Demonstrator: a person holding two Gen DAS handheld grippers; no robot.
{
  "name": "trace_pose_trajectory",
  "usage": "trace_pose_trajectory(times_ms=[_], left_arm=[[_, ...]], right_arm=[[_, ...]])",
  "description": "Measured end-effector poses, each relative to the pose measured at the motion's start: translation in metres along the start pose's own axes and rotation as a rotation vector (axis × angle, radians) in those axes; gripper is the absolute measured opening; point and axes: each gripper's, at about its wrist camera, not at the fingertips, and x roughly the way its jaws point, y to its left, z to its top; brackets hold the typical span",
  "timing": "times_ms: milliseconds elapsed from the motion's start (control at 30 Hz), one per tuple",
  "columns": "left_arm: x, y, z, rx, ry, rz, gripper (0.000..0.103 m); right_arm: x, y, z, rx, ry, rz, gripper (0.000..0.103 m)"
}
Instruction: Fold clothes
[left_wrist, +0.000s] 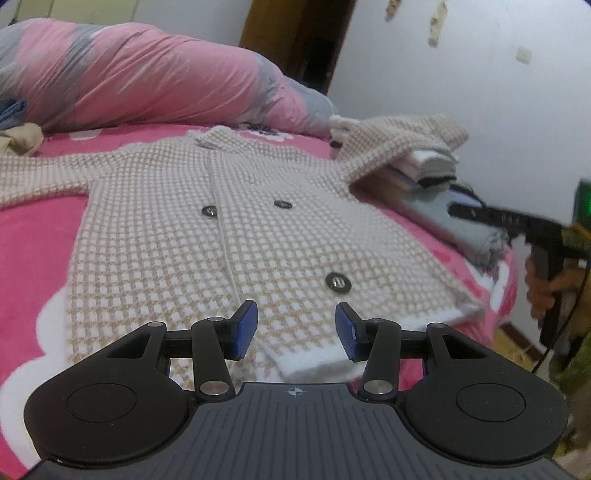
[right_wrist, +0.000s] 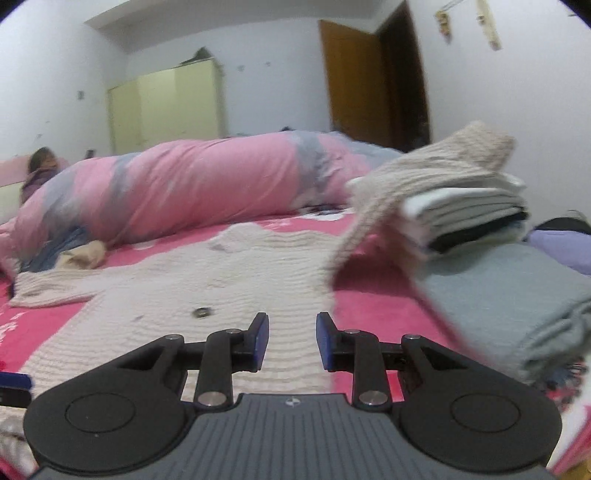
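While both grippers, left (left_wrist: 295, 330) and right (right_wrist: 291, 341), hover agape and empty, the cardigan's (left_wrist: 236, 229) sleeve (left_wrist: 402, 142) drapes the stack (right_wrist: 469, 218); tugging it could topple that.

Home bedroom: bed (right_wrist: 288, 229), rolled quilt (right_wrist: 177, 192), wardrobe (right_wrist: 166, 107).

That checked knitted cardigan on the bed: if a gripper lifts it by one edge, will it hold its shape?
Probably not. The cardigan looks like soft, thick knit; one sleeve already drapes limply over the folded pile, so it should sag. Its bulk suggests some weight, and the textured surface likely grips well.
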Motion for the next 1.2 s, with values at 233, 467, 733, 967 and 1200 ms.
trace_pose_trajectory(times_ms=[233,467,733,967,1200], left_arm=[[0.002,-0.015,-0.012,0.138,0.042,-0.002,0.047],[0.013,0.001,-0.011,-0.014,0.110,-0.020,0.047],[0.021,0.049,-0.004,-0.457,0.136,-0.135,0.046],[0.033,0.039,0.001,-0.475,0.172,-0.041,0.004],[0.017,0.026,0.005,-0.435,0.171,-0.020,0.001]], right_arm=[[-0.002,0.029,-0.011,-0.093,0.056,0.076,0.030],[-0.011,0.028,-0.019,-0.044,0.083,0.066,0.031],[-0.023,0.011,-0.031,0.046,0.098,0.029,0.037],[-0.031,-0.013,-0.039,0.156,0.090,-0.002,0.040],[-0.035,-0.029,-0.043,0.202,0.081,-0.027,0.042]])
